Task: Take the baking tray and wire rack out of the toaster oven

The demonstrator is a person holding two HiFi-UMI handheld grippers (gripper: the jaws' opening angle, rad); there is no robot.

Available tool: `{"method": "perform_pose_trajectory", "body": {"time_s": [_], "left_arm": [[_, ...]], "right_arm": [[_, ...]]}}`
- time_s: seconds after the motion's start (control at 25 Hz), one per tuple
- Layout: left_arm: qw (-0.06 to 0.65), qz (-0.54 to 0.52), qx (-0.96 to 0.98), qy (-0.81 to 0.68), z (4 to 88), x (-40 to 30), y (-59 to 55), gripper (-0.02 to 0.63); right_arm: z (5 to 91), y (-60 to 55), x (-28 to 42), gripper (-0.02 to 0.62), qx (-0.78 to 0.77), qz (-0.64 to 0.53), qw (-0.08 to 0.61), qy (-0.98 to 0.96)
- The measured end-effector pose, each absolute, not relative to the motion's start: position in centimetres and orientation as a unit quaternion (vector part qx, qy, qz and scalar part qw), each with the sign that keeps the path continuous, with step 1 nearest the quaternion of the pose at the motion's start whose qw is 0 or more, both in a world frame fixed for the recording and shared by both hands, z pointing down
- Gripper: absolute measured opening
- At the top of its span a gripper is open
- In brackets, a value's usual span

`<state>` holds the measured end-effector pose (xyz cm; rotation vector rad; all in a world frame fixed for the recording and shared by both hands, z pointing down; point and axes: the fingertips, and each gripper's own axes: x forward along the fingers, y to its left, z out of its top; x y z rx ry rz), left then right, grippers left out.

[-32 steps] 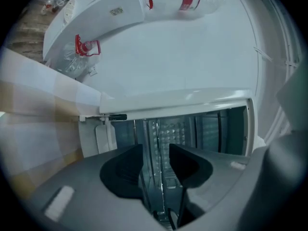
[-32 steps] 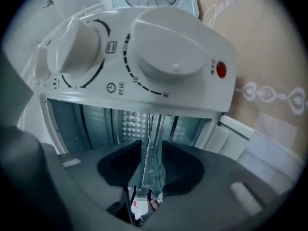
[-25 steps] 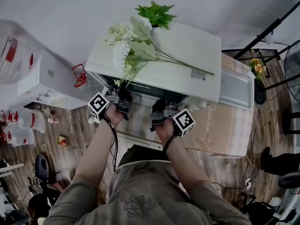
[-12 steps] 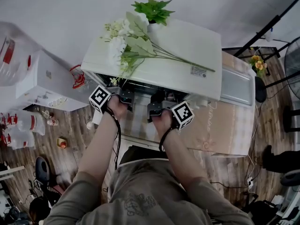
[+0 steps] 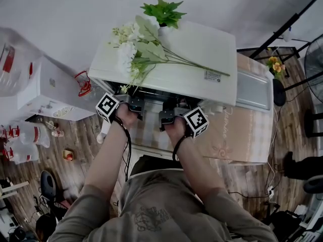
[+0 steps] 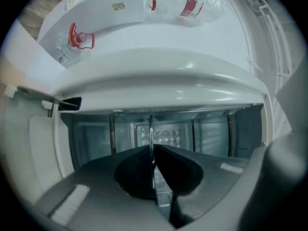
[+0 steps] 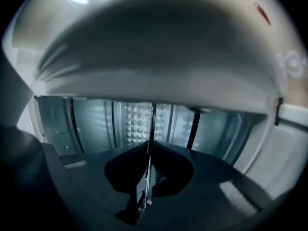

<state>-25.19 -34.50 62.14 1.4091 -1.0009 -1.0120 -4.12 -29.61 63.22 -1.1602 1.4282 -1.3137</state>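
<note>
Grippers at mouth of white box-shaped toaster oven (image 5: 202,47)
I see left gripper (image 6: 152,153) clenched; right gripper (image 7: 148,146) jaws just closed tight; whether they pinch anything I can't tell.

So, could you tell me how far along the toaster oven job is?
Done: the toaster oven stands open, both grippers at its mouth. In hand: the left gripper is shut on a thin metal strip, and the right gripper has just closed on one. Left: nothing is out yet; whether that strip is tray or rack I cannot tell.
</note>
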Motion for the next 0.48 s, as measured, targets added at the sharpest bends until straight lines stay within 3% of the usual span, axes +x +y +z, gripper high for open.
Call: {"method": "perform_pose_trajectory", "body": {"time_s": [0.48], "left_arm": [[0.561, -0.393, 0.585, -0.435, 62.4, -26.1, -29.9, 0.0]], "right_arm": [[63.1, -25.5, -5.1, 0.028, -0.473, -0.553, 0.394, 0.561]]}}
